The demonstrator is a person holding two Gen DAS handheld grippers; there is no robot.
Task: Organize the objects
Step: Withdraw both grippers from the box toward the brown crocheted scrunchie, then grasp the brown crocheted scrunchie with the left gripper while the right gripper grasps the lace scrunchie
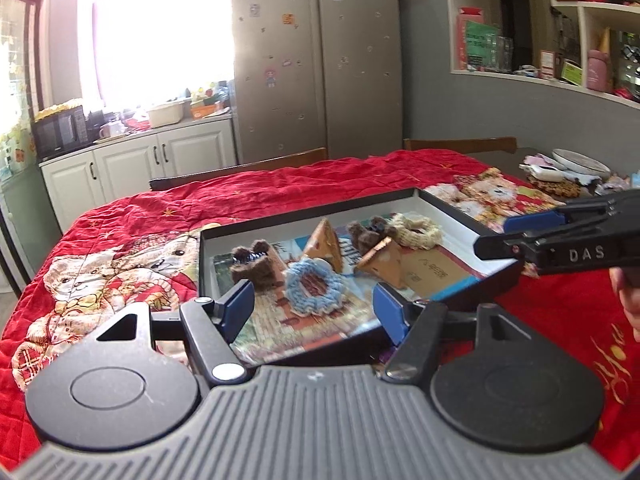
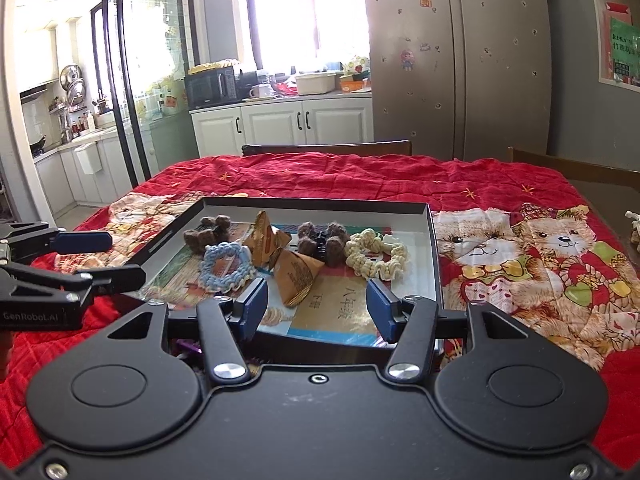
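A shallow black box (image 1: 308, 213) (image 2: 316, 202) sits on the red bear-print cloth. It holds a blue crochet ring (image 1: 314, 286) (image 2: 226, 266), a cream crochet ring (image 1: 416, 230) (image 2: 376, 258), two brown paper pyramids (image 1: 324, 246) (image 2: 298, 280), and two brown fuzzy hair clips (image 1: 256, 266) (image 2: 324, 242). My left gripper (image 1: 314, 306) is open and empty at the box's near edge, in front of the blue ring. My right gripper (image 2: 316, 306) is open and empty over the box's near edge, by a pyramid. Each gripper also shows at the side of the other's view.
The red cloth (image 2: 360, 178) covers the table. Wooden chair backs (image 2: 328, 148) stand at the far side. A plate and clutter (image 1: 576, 164) lie at the table's far right. Cabinets, a microwave and a fridge stand behind.
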